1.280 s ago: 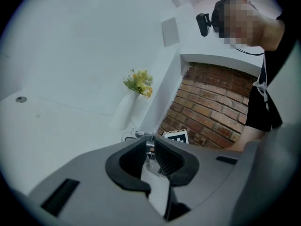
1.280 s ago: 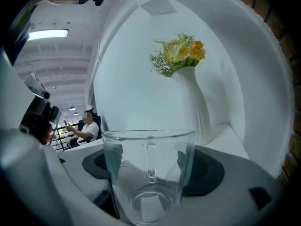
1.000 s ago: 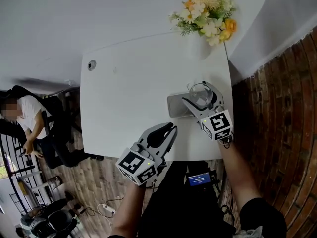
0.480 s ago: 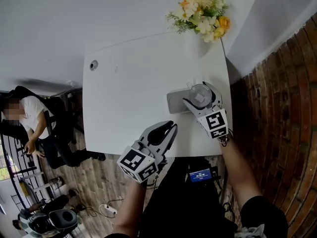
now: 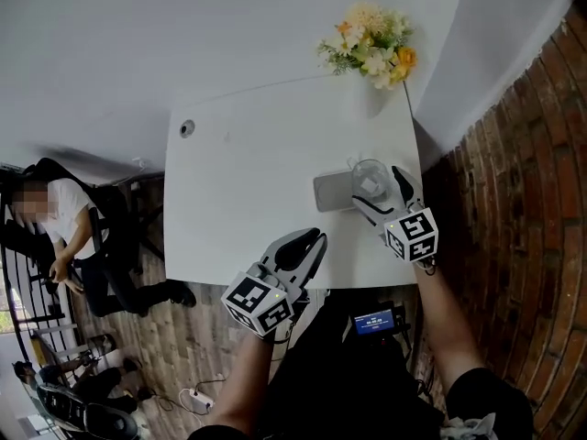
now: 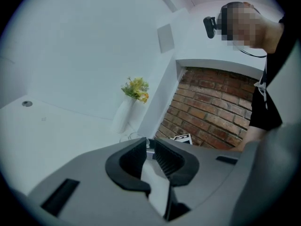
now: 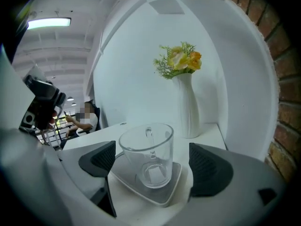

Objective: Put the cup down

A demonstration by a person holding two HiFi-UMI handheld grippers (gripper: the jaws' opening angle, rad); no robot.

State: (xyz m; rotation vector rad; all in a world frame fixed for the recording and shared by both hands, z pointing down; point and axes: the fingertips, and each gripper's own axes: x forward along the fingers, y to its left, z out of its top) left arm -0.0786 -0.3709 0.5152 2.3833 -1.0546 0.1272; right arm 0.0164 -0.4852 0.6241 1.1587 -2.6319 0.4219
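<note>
A clear glass cup (image 5: pixel 370 178) (image 7: pixel 146 149) with a handle stands upright on a grey coaster (image 5: pixel 330 192) (image 7: pixel 137 192) near the white table's right edge. My right gripper (image 5: pixel 377 187) (image 7: pixel 150 163) straddles the cup, and its jaws are opening: both pads stand clear of the glass, one on each side. My left gripper (image 5: pixel 313 239) (image 6: pixel 149 149) hovers over the table's front edge, shut with nothing between its pads.
A white vase of yellow and white flowers (image 5: pixel 371 44) (image 7: pixel 187 102) stands at the table's far right corner. A brick wall (image 5: pixel 523 200) runs close along the right. A person (image 5: pixel 50 218) sits beyond the table's left side. The white table (image 5: pixel 248 168) has a small round grommet (image 5: pixel 187 128).
The right gripper's jaws have spread off the cup, which now stands free on the coaster. The left gripper has hardly moved.
</note>
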